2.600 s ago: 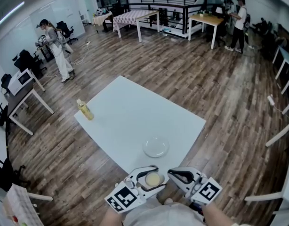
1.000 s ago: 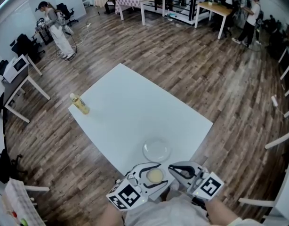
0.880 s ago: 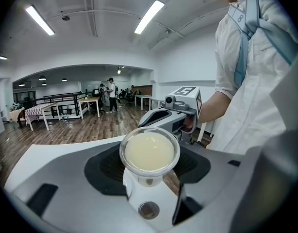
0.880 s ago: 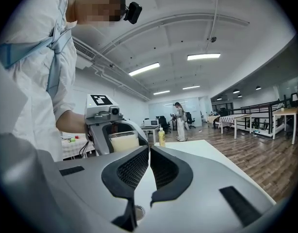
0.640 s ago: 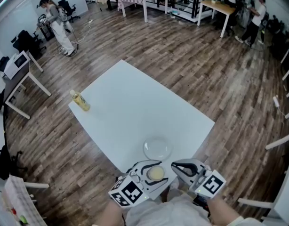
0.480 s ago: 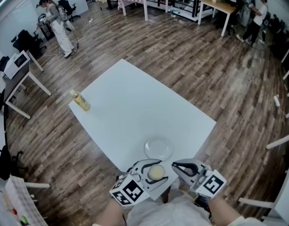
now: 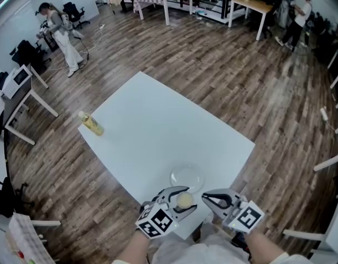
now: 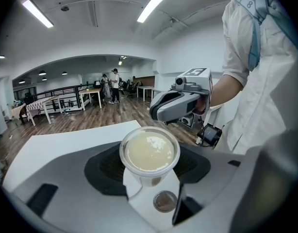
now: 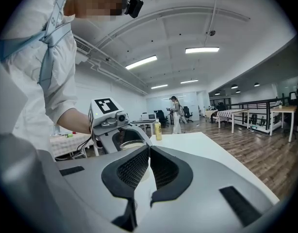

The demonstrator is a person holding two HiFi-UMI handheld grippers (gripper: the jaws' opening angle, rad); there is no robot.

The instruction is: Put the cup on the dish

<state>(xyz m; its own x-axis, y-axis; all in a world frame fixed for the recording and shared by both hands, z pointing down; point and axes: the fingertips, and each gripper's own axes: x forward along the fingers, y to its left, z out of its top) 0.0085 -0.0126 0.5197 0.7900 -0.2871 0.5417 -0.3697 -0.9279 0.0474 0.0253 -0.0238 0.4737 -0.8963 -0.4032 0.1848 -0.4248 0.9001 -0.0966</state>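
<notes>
The left gripper [image 7: 185, 198] is pinching a clear plastic cup [image 8: 149, 151] between its two black pads, the jaws standing wide on the cup's wall just below the rim. The cup is holding a pale, creamy-yellow fill and is standing with its long axis close to vertical, mouth up. It is hanging over the near edge of the white table [image 7: 158, 131]; whether its base is touching the tabletop cannot be told from these views.

The relation governing the coming move: the clear glass dish [image 7: 186, 177] is lying empty on the table just beyond the cup, on the side away from the person and barely to the right. The two are near each other but not overlapping. The move is judged to call for a short carry forward, keeping the cup upright, then a lowering onto the dish's middle.

The right gripper [image 7: 208, 199] is hanging just beside the left one, to the right of the cup, with its jaws pressed together on nothing. It is lying about as near the dish, but the left gripper, already holding the cup, is the one placed to act.
</notes>
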